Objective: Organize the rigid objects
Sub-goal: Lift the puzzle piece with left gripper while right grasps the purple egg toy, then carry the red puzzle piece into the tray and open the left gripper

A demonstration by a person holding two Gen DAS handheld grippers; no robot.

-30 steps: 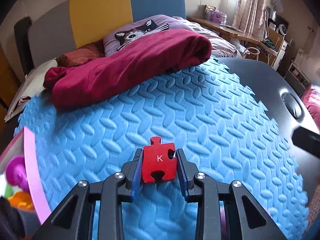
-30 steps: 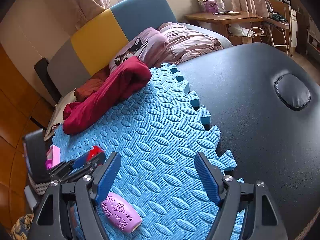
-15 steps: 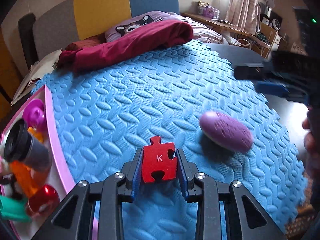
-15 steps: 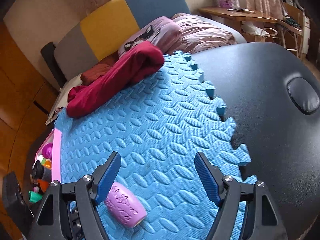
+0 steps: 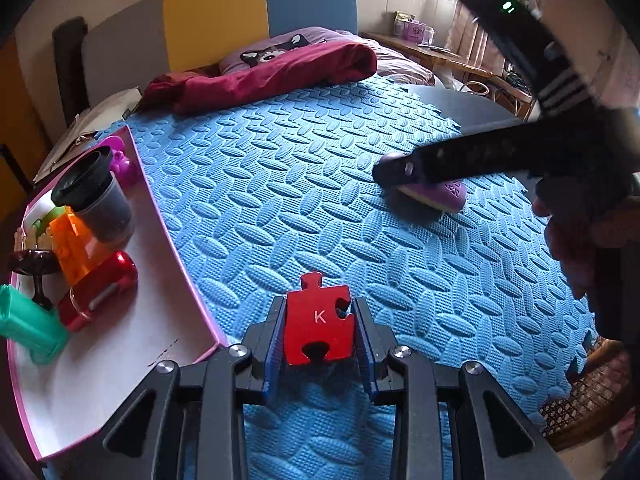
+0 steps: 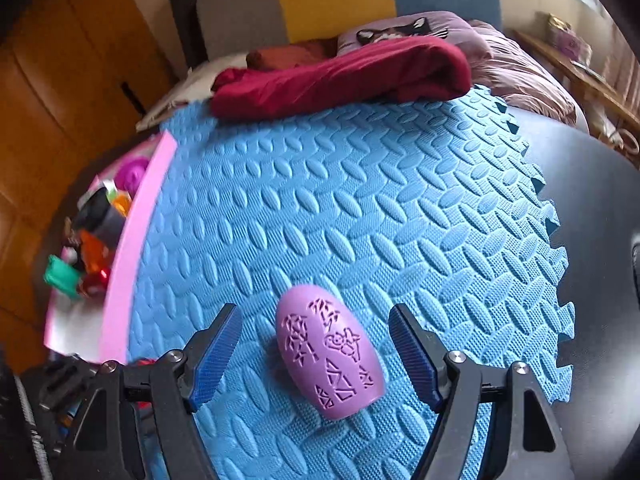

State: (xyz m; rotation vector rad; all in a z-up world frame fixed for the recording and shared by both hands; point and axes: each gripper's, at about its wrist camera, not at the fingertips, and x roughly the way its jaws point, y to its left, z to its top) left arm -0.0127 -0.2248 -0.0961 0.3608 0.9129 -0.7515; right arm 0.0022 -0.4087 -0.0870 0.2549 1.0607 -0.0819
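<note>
Meanwhile the left gripper [image 5: 319, 330] pinched a flat red jigsaw-shaped piece marked K [image 5: 319, 325] above the blue textured foam mat [image 5: 280, 184], just beside the pink-rimmed tray [image 5: 160, 216] of small toys. The right gripper [image 6: 314, 354] stood wide open astride a lilac egg-shaped plastic shell with cut-out patterns [image 6: 328, 350] lying on the mat, its pads apart from it. That rounded shell would likely squirt sideways if the jaws closed off-centre.
</note>
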